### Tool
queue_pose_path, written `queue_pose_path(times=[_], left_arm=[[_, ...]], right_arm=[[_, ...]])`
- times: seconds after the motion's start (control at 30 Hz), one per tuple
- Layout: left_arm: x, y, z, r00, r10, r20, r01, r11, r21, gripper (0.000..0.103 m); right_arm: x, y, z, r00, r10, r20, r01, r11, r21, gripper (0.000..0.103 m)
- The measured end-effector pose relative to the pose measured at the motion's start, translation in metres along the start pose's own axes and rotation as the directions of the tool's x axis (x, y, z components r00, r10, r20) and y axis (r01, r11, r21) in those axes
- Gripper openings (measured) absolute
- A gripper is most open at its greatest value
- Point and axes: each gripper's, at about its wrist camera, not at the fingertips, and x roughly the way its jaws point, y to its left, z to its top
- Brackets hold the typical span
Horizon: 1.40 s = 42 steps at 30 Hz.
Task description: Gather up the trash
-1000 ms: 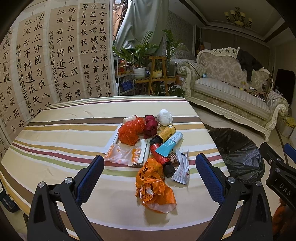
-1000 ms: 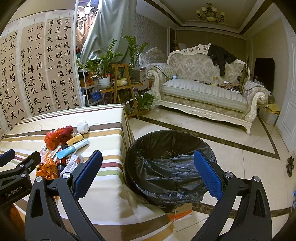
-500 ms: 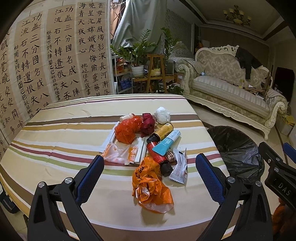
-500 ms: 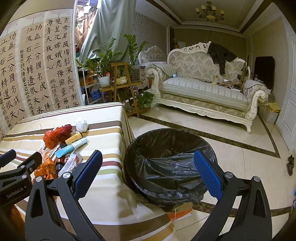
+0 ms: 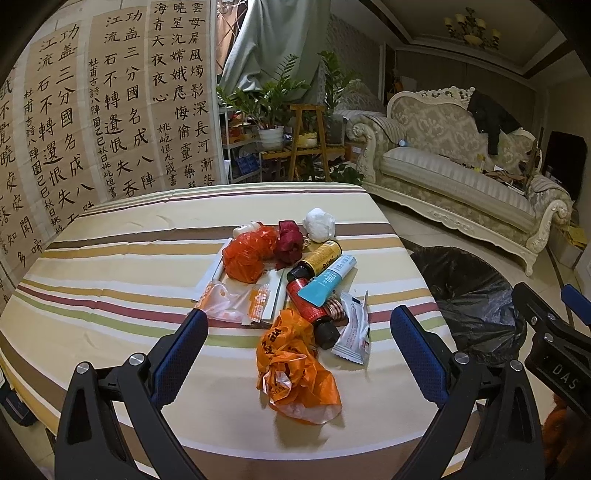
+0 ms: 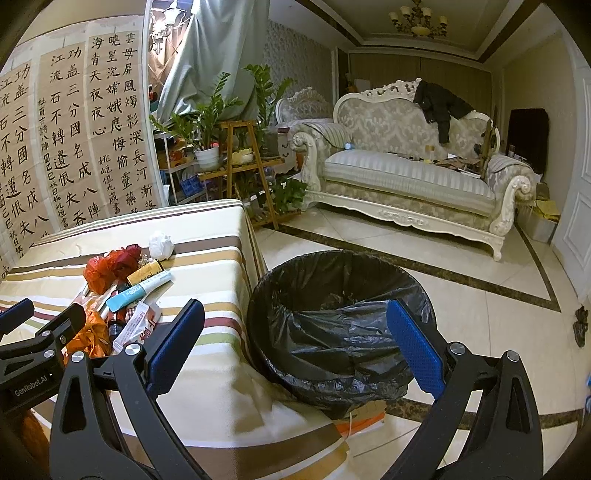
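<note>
Ornate cream sofa (image 6: 410,177), calligraphy scrolls (image 5: 110,110), potted plants (image 6: 207,125), chandelier (image 6: 413,16), striped tablecloth (image 5: 110,280)

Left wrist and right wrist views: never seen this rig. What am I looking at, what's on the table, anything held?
No robot arm: a person holds one pair of handheld tongs per hand, each with a fisheye camera looking along its blue-padded fingers. The left tongs face a striped table with a trash pile: orange plastic bag, white wrapper, blue tube, small bottles, a white paper wad. The right tongs point at a bin lined with a black bag on the floor beside the table. Both tongs are open and hold nothing.
</note>
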Motion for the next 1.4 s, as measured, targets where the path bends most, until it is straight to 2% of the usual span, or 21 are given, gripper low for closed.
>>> queue_pose_path(times=[0.63,0.8,0.83,0.93,1.13,1.27,1.4], left_arm=[[0.001,0.017,-0.012,0.999,-0.004,-0.042,0.005,1.0,0.026,0.096],[0.003,0.02,-0.016,0.997,-0.003,-0.073,0.005,1.0,0.02,0.096],[0.004,0.02,-0.016,0.997,-0.002,-0.076,0.004,1.0,0.019,0.093],[0.008,0.018,-0.016,0.995,-0.004,-0.098,0.006,1.0,0.017,0.071],[0.015,0.013,-0.019,0.991,-0.02,-0.135,0.021,1.0,0.005,0.071],[0.017,0.017,-0.019,0.989,-0.012,-0.146,0.011,1.0,-0.009,0.059],[0.018,0.018,-0.022,0.987,-0.013,-0.158,0.012,1.0,-0.01,0.052]], right_arm=[[0.011,0.001,-0.008,0.998,0.036,-0.059,-0.035,0.999,0.006,0.096],[0.014,-0.003,-0.009,0.996,0.046,-0.076,-0.045,0.999,0.017,0.092],[0.015,-0.004,-0.008,0.996,0.048,-0.081,-0.047,0.999,0.02,0.088],[0.019,-0.005,-0.01,0.993,0.06,-0.102,-0.058,0.998,0.026,0.085],[0.02,-0.009,-0.013,0.992,0.064,-0.107,-0.061,0.998,0.036,0.085],[0.022,-0.014,-0.013,0.992,0.066,-0.11,-0.061,0.997,0.051,0.085],[0.023,-0.017,-0.014,0.991,0.074,-0.115,-0.068,0.996,0.062,0.085]])
